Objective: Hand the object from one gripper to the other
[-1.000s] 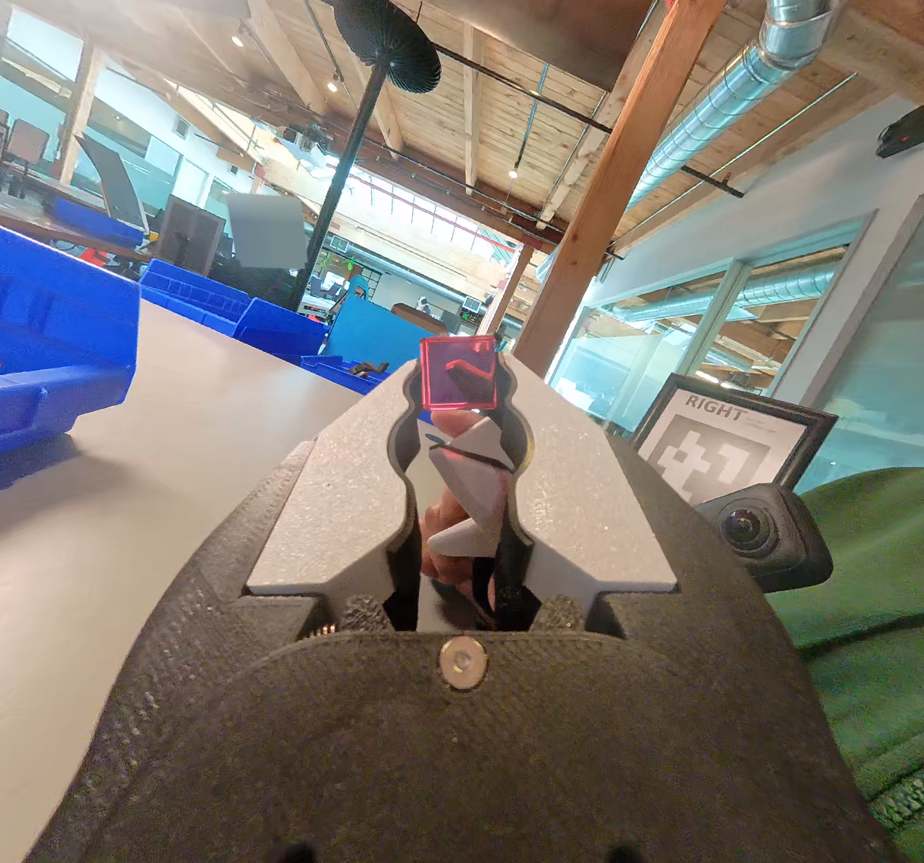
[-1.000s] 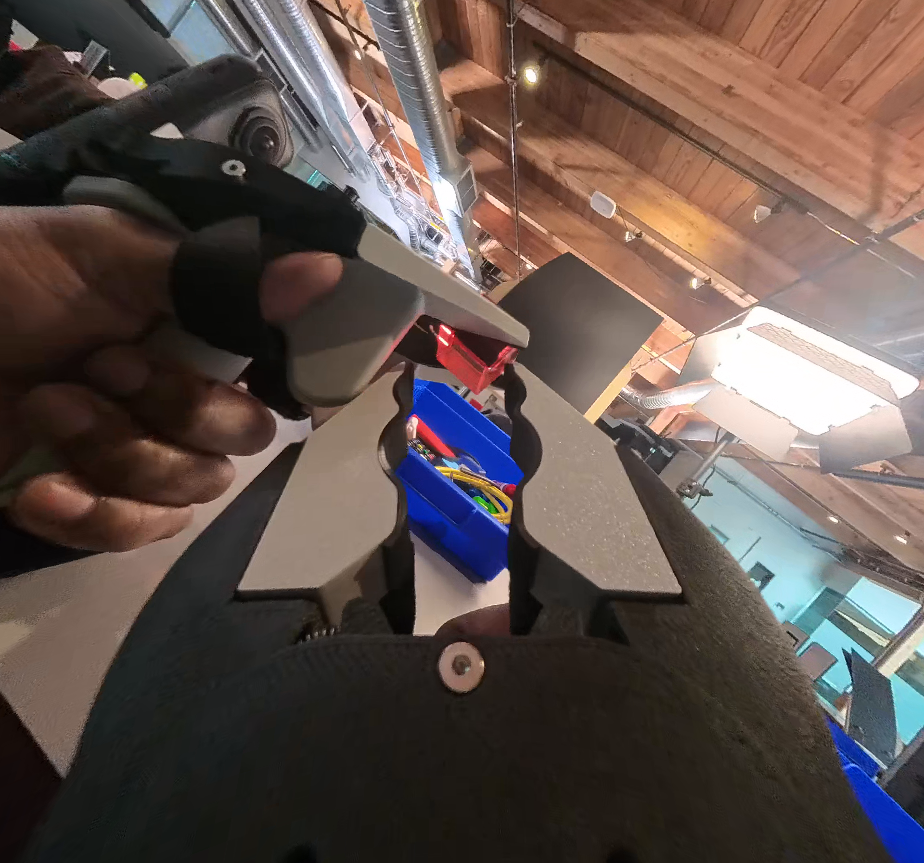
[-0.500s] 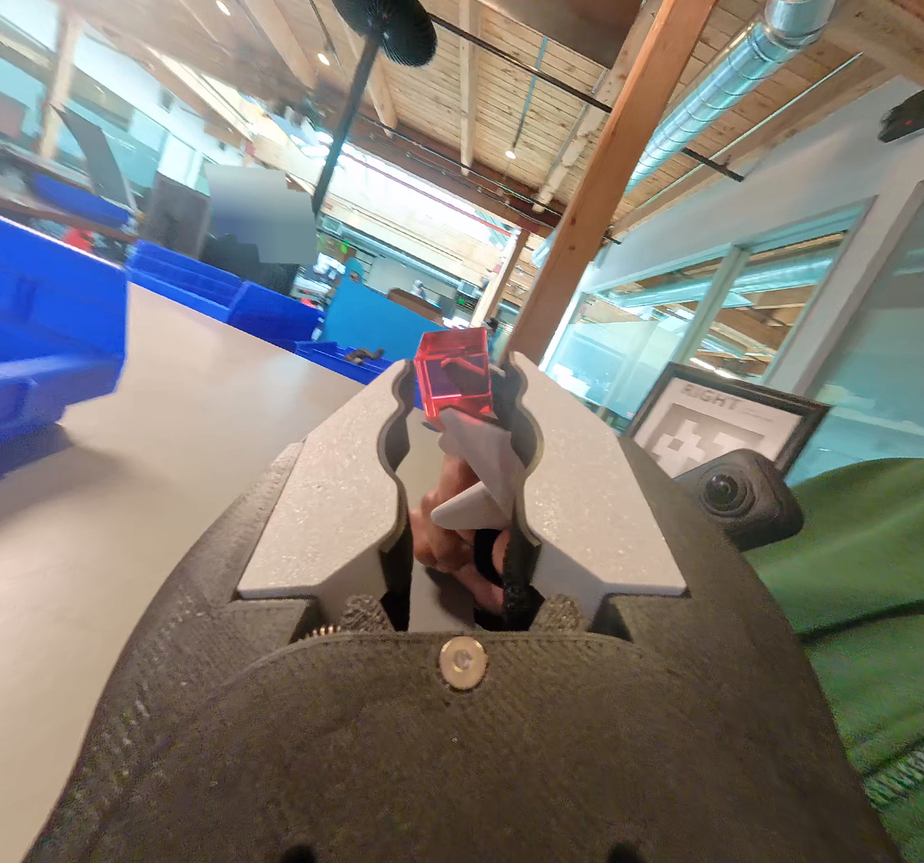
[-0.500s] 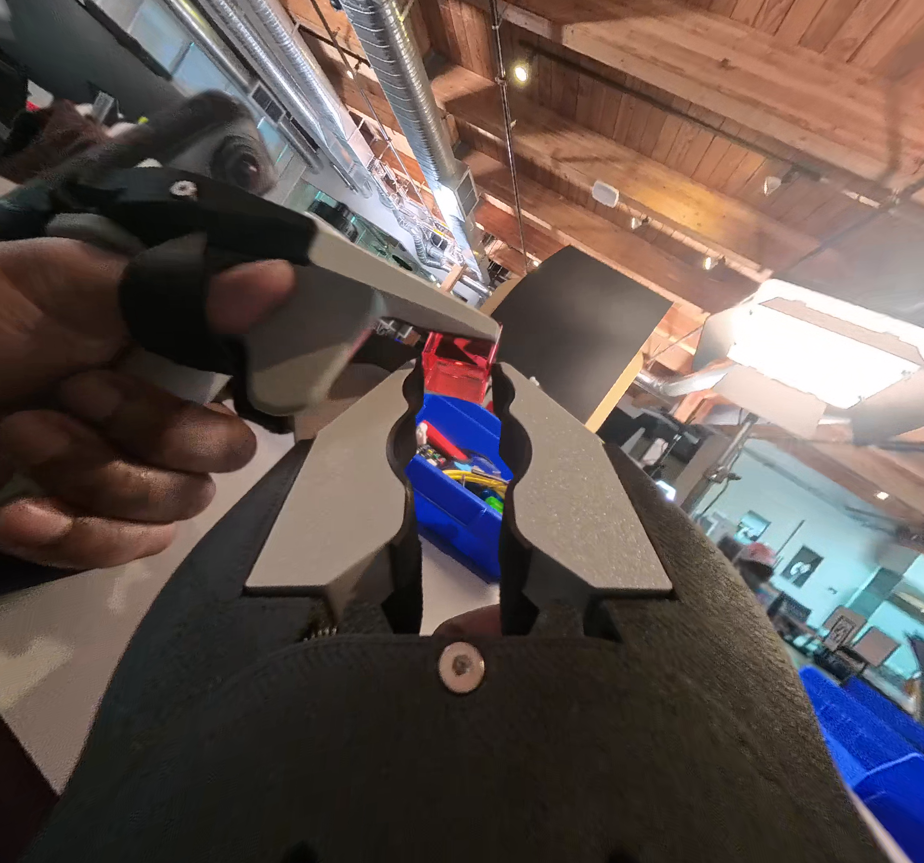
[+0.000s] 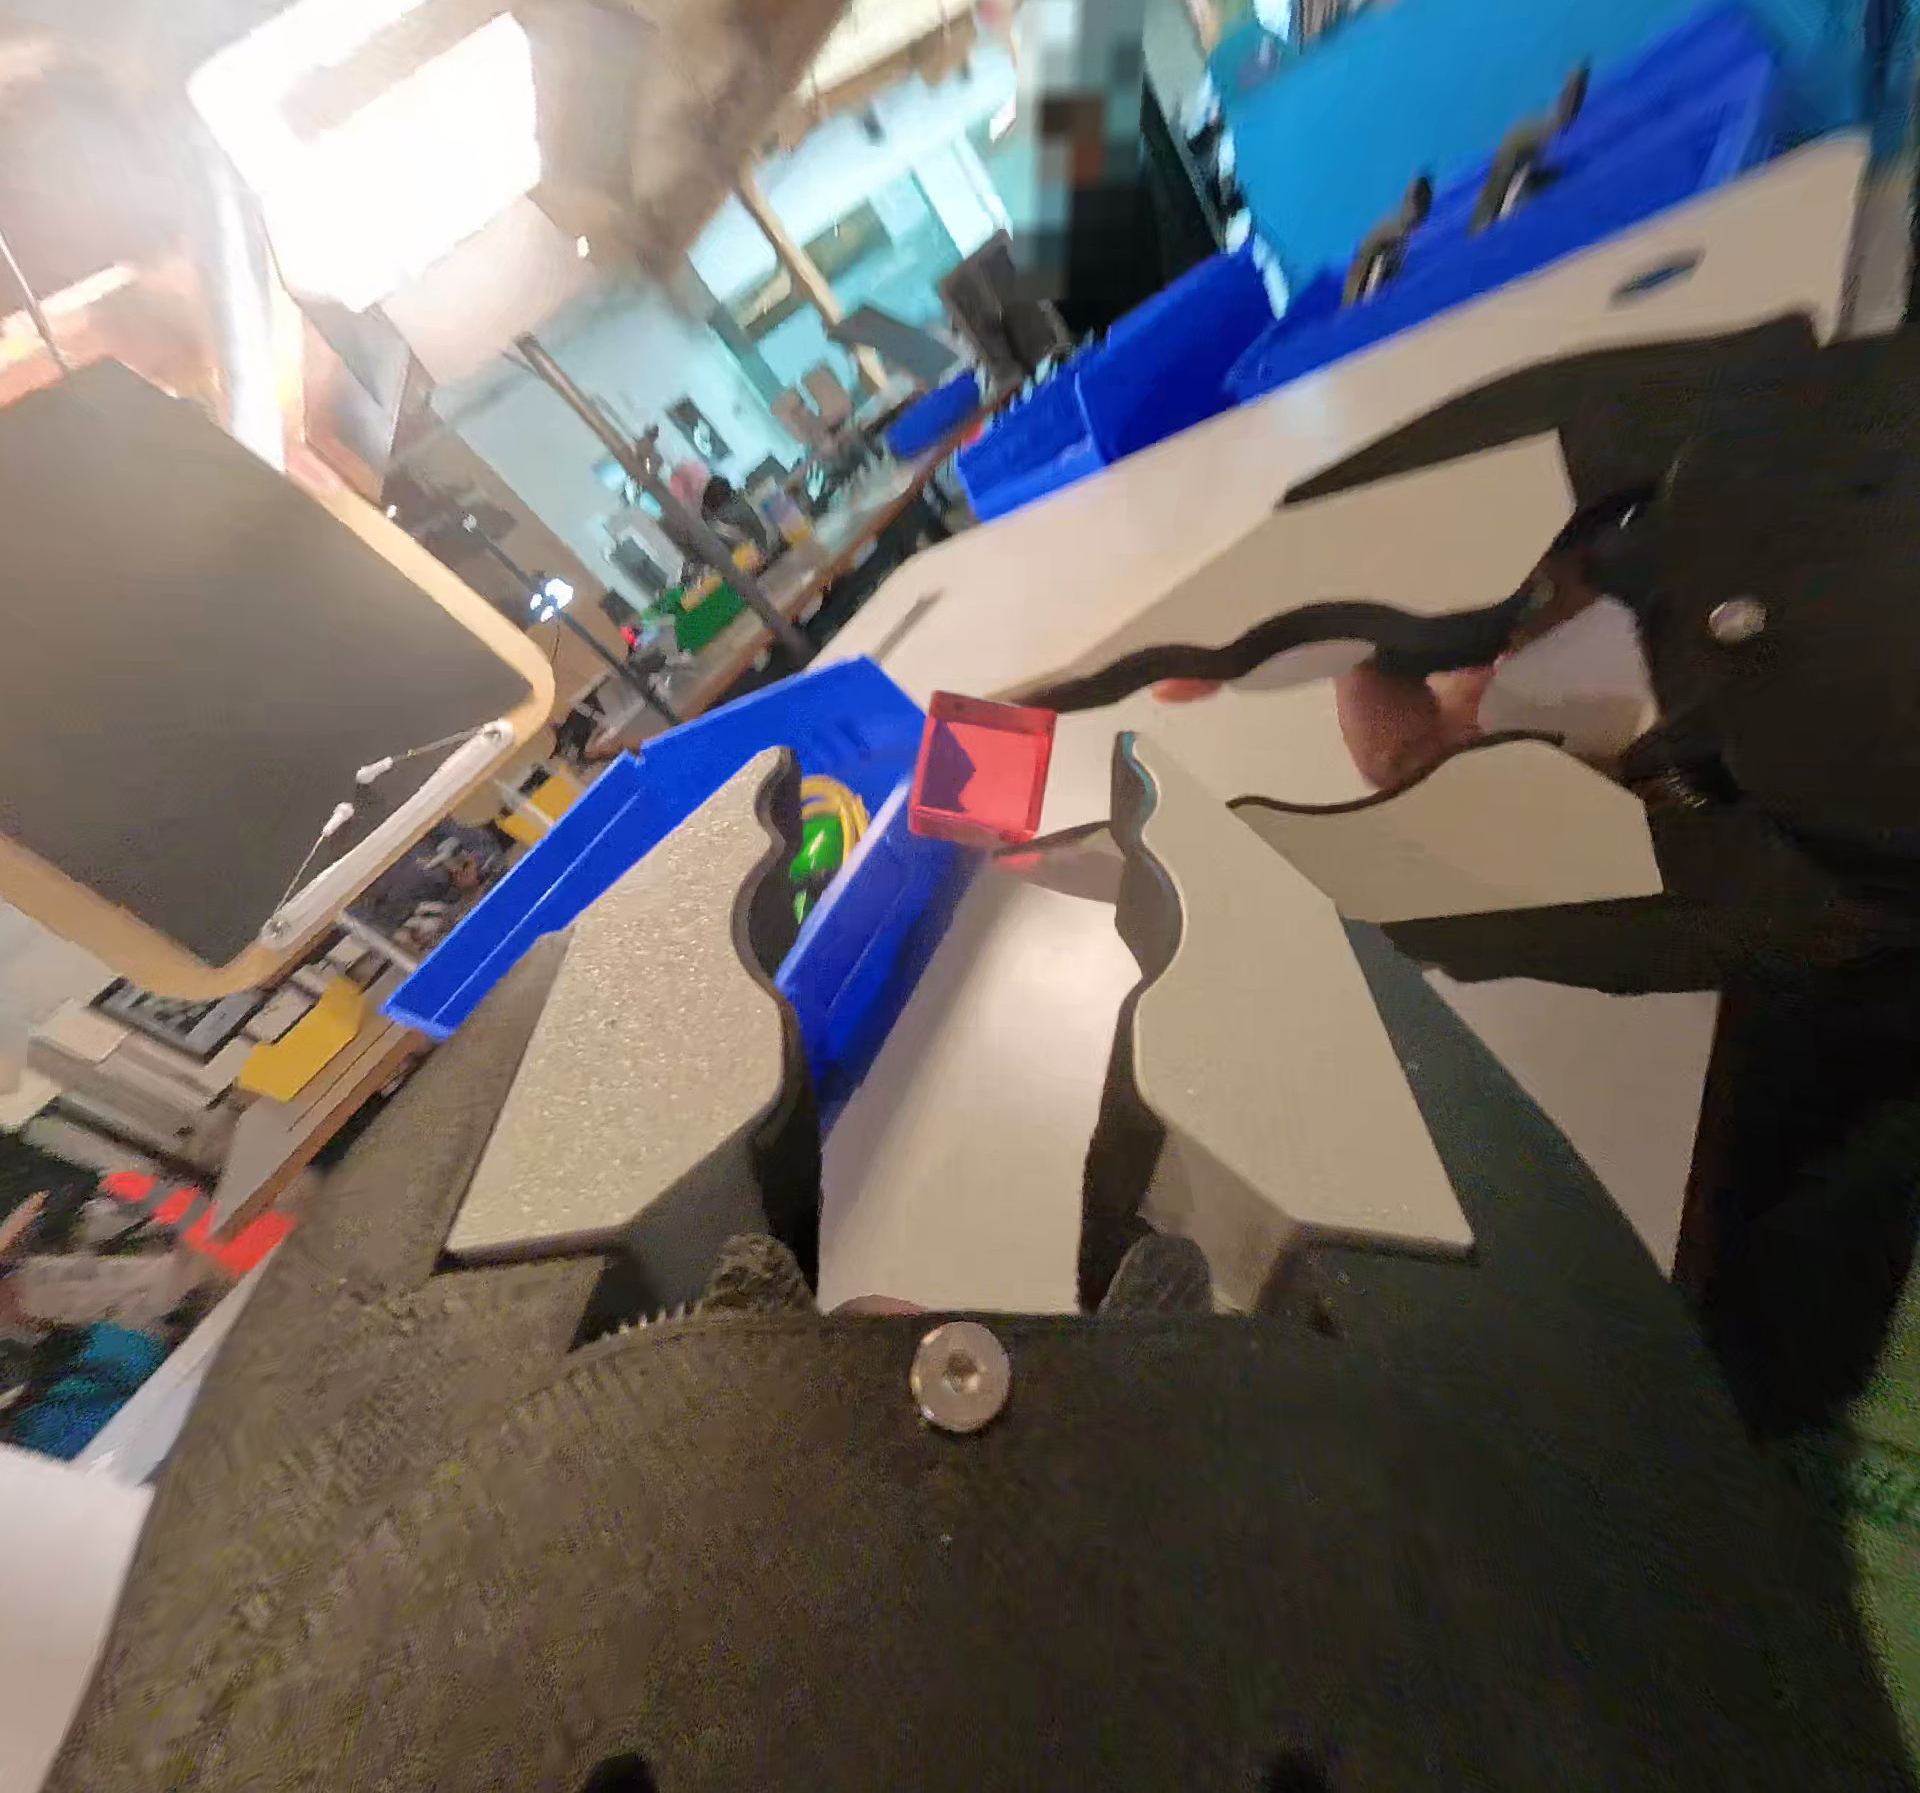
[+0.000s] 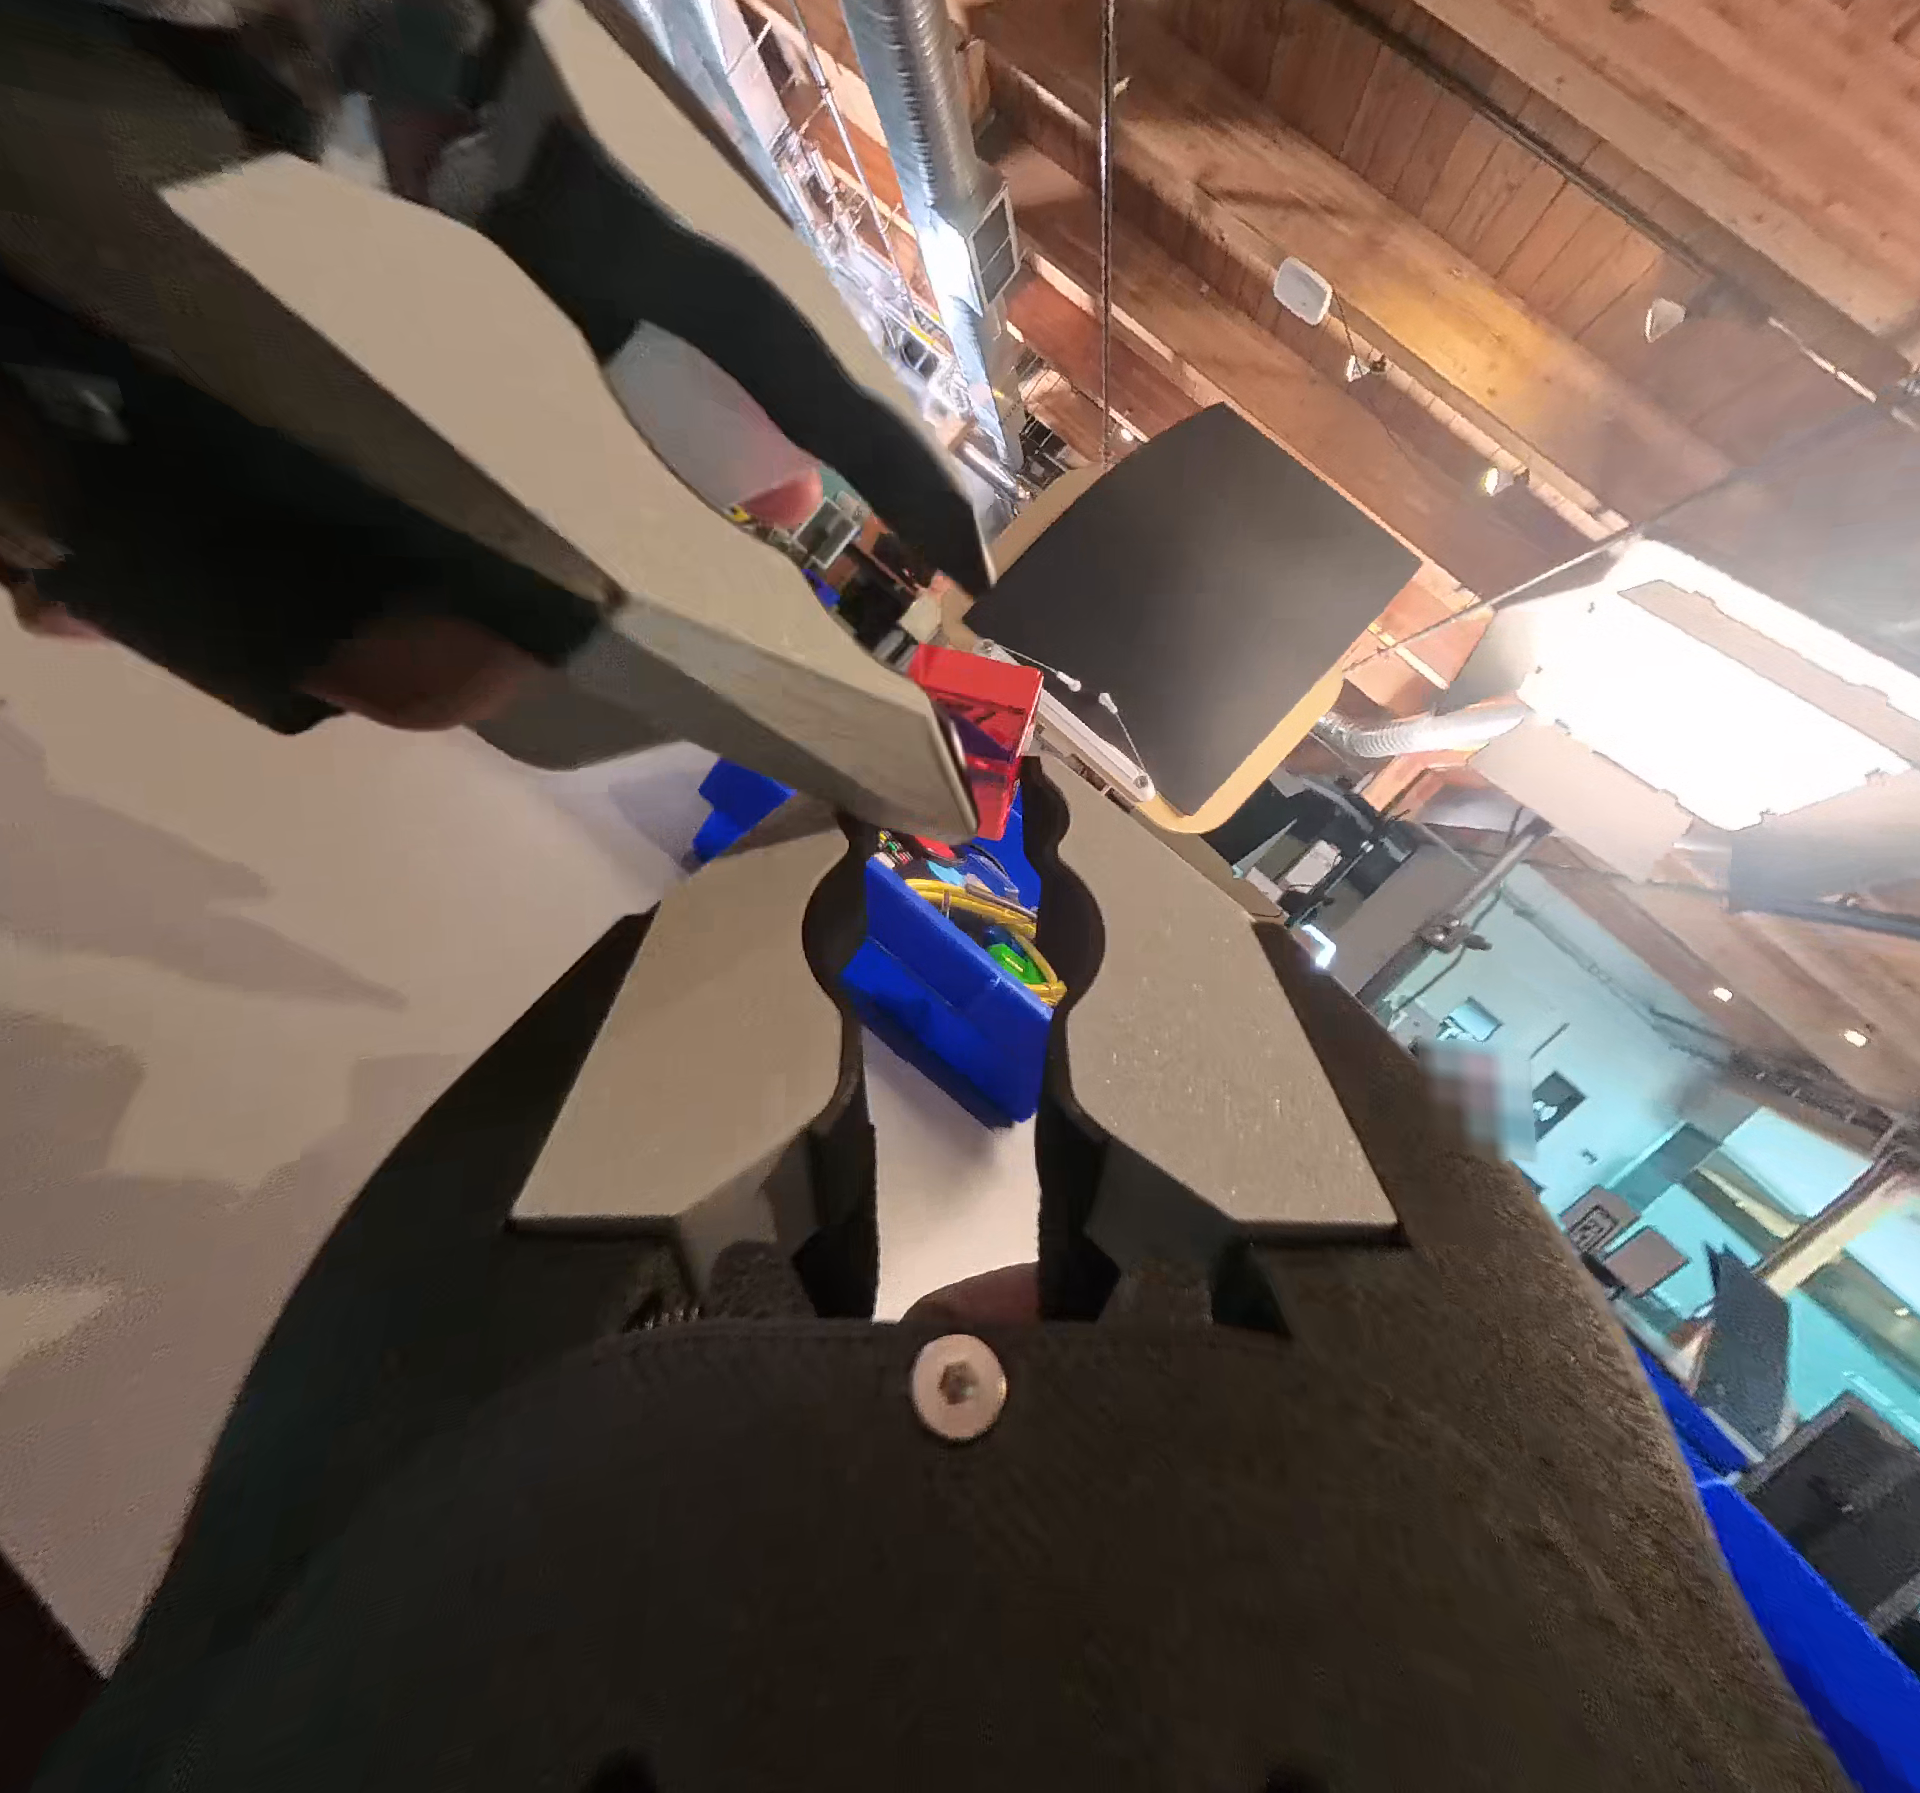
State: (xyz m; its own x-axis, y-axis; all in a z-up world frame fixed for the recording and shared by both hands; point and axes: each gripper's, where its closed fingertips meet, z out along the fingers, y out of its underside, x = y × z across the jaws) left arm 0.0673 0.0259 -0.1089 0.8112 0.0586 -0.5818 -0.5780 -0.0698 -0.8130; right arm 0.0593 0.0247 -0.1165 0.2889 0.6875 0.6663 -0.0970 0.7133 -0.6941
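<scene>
Above the pale grey counter (image 5: pixel 966 1068), a translucent red cube (image 5: pixel 982 782) with sharp edges and glossy faces is held in the air, pinched at the fingertips of the right gripper (image 6: pixel 945 803), whose flat grey fingers are drawn in against two of its opposite sides. The left gripper (image 5: pixel 953 751) is spread wide, with one finger on either side of the cube and neither touching it. In the right wrist view one of these spread fingers crosses in front and hides part of the cube.

Behind the cube, a blue plastic bin (image 5: pixel 582 870) sits near the counter's edge, holding a tangle of yellow and green cables (image 5: pixel 831 839). More blue bins (image 5: pixel 1143 382) line the far edge. A bare hand (image 5: pixel 1392 725) shows behind the right gripper's fingers. A matte black panel (image 6: pixel 1195 600) with a rounded, pale wood-coloured rim hangs beyond the bin. Overhead run a ribbed metal duct (image 6: pixel 894 81) and a plank ceiling (image 6: pixel 1455 81). Both grippers have rough black bodies and smooth fingers with wavy inner edges.
</scene>
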